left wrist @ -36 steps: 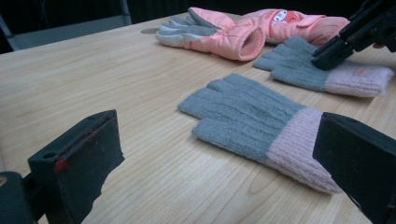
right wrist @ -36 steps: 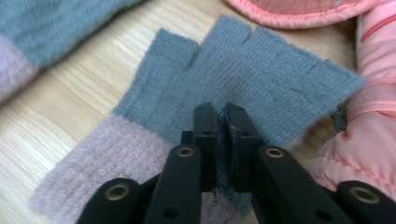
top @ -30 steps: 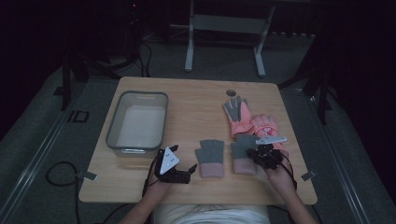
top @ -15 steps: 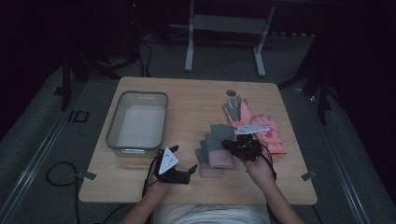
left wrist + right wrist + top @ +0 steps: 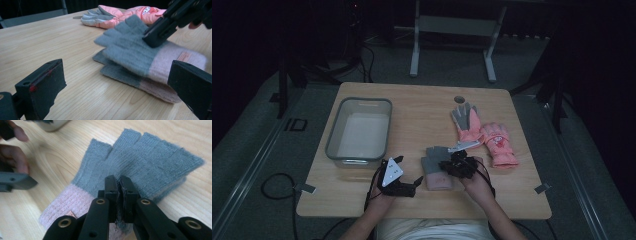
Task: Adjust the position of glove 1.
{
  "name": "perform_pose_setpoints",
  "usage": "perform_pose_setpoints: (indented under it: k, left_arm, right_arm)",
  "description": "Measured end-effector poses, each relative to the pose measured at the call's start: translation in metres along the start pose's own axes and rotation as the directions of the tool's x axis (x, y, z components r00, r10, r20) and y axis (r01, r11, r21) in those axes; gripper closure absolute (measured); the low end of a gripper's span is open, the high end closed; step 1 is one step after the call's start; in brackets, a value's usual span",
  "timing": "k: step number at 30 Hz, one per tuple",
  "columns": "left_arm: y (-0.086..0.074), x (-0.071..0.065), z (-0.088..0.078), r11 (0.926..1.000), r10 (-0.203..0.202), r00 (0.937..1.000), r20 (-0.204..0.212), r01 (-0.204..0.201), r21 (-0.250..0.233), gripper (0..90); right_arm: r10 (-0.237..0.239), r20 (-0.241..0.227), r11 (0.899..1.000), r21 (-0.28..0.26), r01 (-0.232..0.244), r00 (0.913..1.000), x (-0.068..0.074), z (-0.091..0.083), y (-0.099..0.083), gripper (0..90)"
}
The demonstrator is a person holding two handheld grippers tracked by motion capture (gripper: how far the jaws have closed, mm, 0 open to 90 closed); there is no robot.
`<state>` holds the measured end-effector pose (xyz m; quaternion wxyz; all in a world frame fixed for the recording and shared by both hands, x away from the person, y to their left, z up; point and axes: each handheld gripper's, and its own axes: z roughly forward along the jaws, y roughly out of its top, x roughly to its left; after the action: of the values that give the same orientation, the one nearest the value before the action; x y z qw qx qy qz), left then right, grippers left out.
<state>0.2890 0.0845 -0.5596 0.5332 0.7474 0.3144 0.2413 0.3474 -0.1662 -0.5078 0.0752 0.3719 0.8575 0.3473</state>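
On a wooden table [image 5: 422, 107], a clear plastic bin [image 5: 359, 132] sits furthest left, just beyond the left gripper [image 5: 412, 186]. That claw rests low near the table's front edge, its jaws standing wide apart with nothing between them. Just to its right lies a fingerless knit glove [image 5: 140, 82], grey at the fingers and pink at the cuff, flat on the wood.

Directly over it hangs its twin, the upper fingerless glove [image 5: 140, 157], pinched in the right gripper [image 5: 120, 185]. Those jaws are pressed together on the knit near the middle of the glove, where grey meets pink; the finger stubs droop forward past the claw. The cloth looks light, soft and limp, so it would likely sag and fold from any single hold; the thicker ribbed cuff seems the firmest place to grip.

Beyond and to the right of the right claw lie two padded pink winter gloves [image 5: 484, 131], well apart from both claws.
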Motion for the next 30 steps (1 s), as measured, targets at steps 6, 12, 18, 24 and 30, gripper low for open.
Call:
perform_pose_setpoints:
  k: [6, 12, 18, 24, 30]
  left_arm:
    - [0.0, -0.001, 0.0, 0.9999, 0.011, 0.9999, -0.004, -0.011, 0.004, 0.8]
    - [0.0, -0.001, 0.0, 0.9998, 0.02, 0.9998, -0.004, -0.02, 0.008, 0.9]
    - [0.001, -0.005, 0.002, 0.9981, 0.057, 0.9983, 0.007, -0.057, 0.024, 0.8]
    - [0.006, -0.011, 0.004, 0.9907, 0.098, 0.991, 0.091, -0.106, 0.085, 0.8]
    - [0.029, -0.028, 0.004, 0.9747, 0.167, 0.9771, 0.132, -0.184, 0.127, 3.0]
  right_arm:
    - [0.002, -0.008, 1.0, 0.024, -0.002, 1.0, -0.005, 0.008, -0.001, 85.6]
    - [0.008, -0.018, 0.999, 0.04, -0.007, 0.9998, -0.01, 0.016, -0.004, 84.9]
    - [0.024, -0.018, 0.999, 0.03, -0.024, 0.9995, -0.011, 0.017, -0.008, 82.0]
    - [0.02, -0.006, 0.999, -0.037, -0.02, 0.9998, -0.017, -0.005, -0.004, 63.7]
    - [0.015, -0.001, 0.996, -0.084, -0.016, 0.9999, -0.037, -0.026, 0.001, 58.9]
